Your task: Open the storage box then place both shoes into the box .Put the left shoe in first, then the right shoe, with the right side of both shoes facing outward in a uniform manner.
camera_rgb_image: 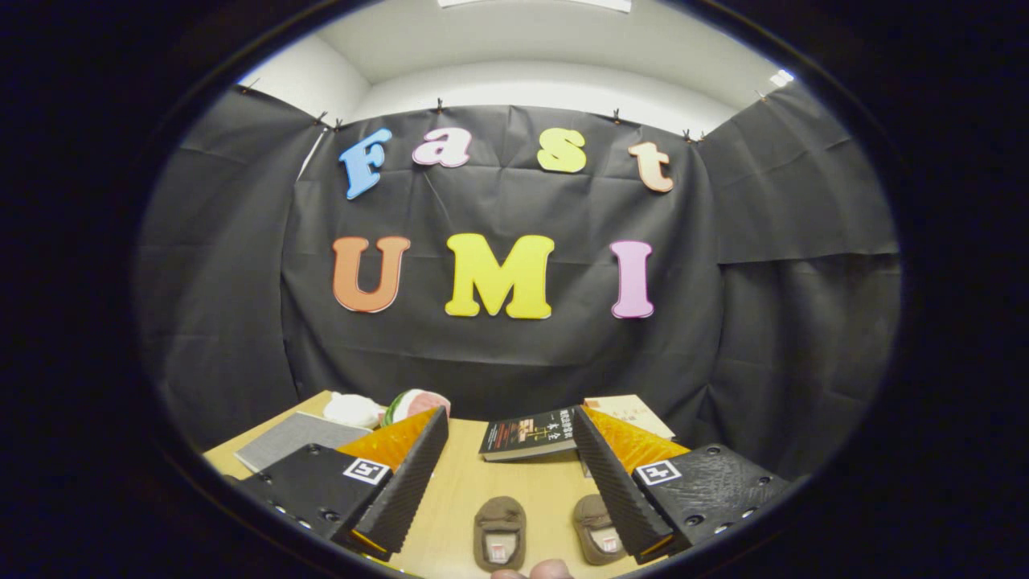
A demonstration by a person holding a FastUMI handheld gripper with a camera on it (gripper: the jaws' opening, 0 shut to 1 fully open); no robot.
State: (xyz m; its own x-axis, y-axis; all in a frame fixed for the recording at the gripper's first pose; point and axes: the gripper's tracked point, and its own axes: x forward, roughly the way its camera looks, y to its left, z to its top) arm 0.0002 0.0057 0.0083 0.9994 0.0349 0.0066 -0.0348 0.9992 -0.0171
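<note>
So we've got the gripper [508, 446] spread wide apart, holding nothing, at the bottom of the frame over the wooden table [466, 490]. Two brown shoes [500, 544] sit low center, one between the fingers, the other [599, 537] beside the right finger. A dark book [526, 435] lies beyond them.

Matt, pale wood-look table [466, 490], two soft, suede-like shoes [499, 544] lying on it, a glossy-covered book [526, 436] beyond them, a flat grey cloth-textured pad [293, 441], creased matt cloth wall [788, 322], and the wide-apart gripper [510, 474] fingers [406, 490] ribbed and matt.
</note>
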